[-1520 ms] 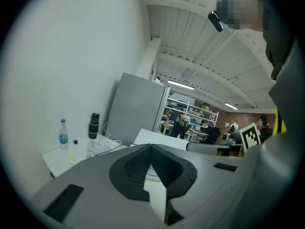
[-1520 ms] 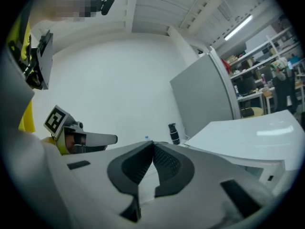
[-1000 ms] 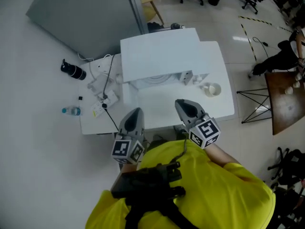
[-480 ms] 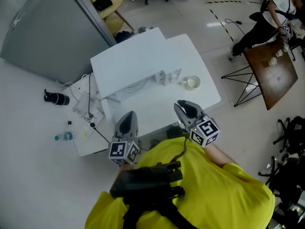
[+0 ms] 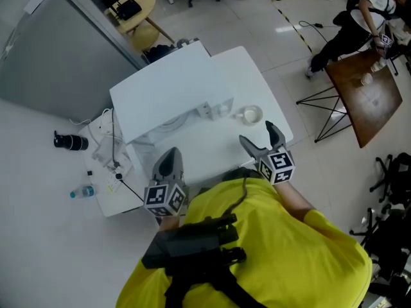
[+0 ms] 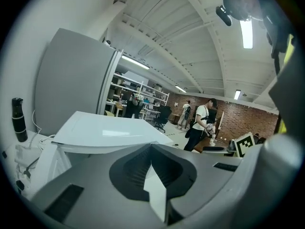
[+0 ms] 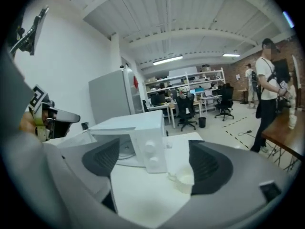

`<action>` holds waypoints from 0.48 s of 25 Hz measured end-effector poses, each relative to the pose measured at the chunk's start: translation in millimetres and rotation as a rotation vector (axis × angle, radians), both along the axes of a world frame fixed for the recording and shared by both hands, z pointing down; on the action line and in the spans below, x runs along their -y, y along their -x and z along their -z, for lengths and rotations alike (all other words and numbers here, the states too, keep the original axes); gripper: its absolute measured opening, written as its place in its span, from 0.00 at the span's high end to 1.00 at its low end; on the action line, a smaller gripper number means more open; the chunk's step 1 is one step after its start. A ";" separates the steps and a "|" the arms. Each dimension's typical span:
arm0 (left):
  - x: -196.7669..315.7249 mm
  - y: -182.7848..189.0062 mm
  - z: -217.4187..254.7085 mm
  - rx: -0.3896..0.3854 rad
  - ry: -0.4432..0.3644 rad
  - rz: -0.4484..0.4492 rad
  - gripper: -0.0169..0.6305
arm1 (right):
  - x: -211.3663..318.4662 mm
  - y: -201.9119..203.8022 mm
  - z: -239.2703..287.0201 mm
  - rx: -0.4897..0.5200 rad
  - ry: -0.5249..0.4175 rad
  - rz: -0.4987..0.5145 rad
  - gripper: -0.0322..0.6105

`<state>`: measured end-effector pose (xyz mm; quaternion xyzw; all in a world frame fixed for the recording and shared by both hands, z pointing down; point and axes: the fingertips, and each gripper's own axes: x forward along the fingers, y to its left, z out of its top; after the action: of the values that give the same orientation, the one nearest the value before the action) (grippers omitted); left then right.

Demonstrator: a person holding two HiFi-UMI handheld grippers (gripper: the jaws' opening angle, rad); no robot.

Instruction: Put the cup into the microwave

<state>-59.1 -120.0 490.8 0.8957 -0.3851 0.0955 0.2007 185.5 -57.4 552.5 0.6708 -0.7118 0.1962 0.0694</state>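
Observation:
A white microwave (image 5: 168, 94) stands at the back of the white table (image 5: 215, 149). Its cavity with the round plate (image 7: 125, 149) shows beside the knob panel (image 7: 151, 152). A small white cup (image 5: 249, 115) stands on the table just right of that panel. My right gripper (image 5: 260, 138) hovers over the table's near right edge, short of the cup (image 7: 184, 181); its jaws are opening and hold nothing. My left gripper (image 5: 169, 162) is shut and empty at the near left edge, facing the microwave (image 6: 107, 132).
A power strip with cables (image 5: 108, 151) lies at the table's left end, with a black bottle (image 5: 67, 141) and a water bottle (image 5: 81, 192) beyond it. A grey cabinet (image 5: 54, 53) stands behind. A brown table (image 5: 365, 101), a black stand (image 5: 321, 117) and a person (image 5: 359, 8) are at the right.
The right gripper's jaws went from shut to wide apart, and it moved forward and right toward the cup. The left gripper shifted slightly. The head view swung, so the table looks turned.

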 end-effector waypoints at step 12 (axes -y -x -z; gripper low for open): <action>-4.2 -15.9 -34.2 0.070 0.074 0.001 0.98 | 21.4 -85.5 -205.5 -0.084 0.315 -0.138 0.17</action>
<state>-43.2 -115.9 525.0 0.8835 -0.3888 0.1408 0.2201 271.0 -78.7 758.0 0.7064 -0.6211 0.2817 0.1897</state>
